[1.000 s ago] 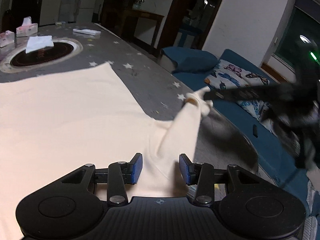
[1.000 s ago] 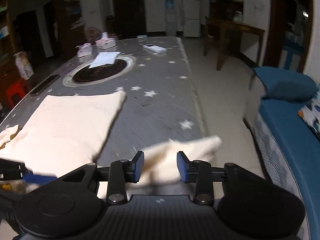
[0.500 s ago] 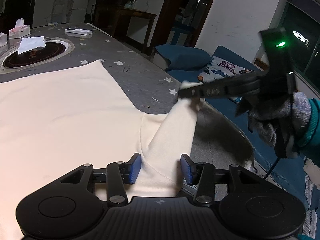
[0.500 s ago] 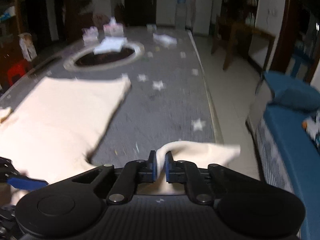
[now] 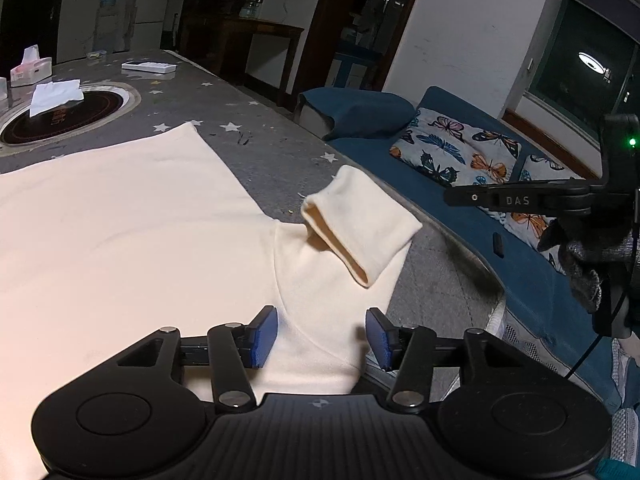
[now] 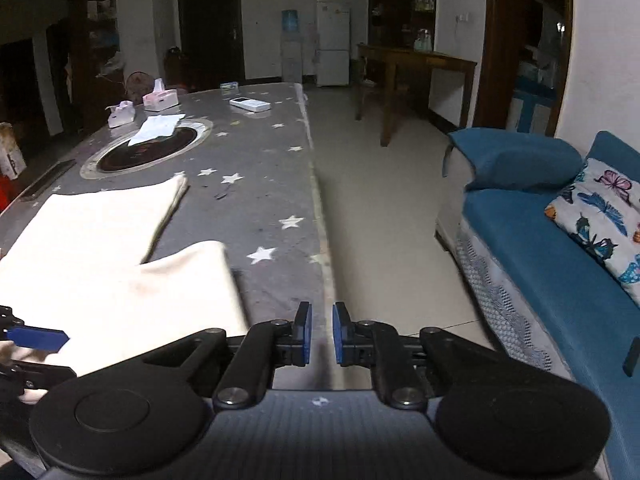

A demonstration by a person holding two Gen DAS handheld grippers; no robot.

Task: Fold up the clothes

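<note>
A cream shirt (image 5: 120, 232) lies flat on the grey star-print table (image 5: 256, 136). Its right sleeve (image 5: 360, 224) is folded back on itself, cuff toward the body. My left gripper (image 5: 320, 336) is open just above the sleeve's shoulder area, holding nothing. My right gripper (image 6: 320, 332) is slightly open and empty, over the table's right edge beside the sleeve (image 6: 188, 276). It shows in the left wrist view (image 5: 452, 198) to the right of the sleeve, clear of the cloth. The shirt (image 6: 88, 228) fills the left of the right wrist view.
A round hob inset (image 5: 60, 116) with a white tissue (image 5: 54, 96), tissue boxes (image 6: 160, 98) and a white remote (image 5: 148, 67) sit at the table's far end. A blue sofa (image 6: 540, 240) with a butterfly cushion (image 5: 456, 152) stands right of the table, floor between.
My right gripper let go of the sleeve and drew back to the right. The sleeve dropped folded onto the table. My left gripper stayed open in place.
</note>
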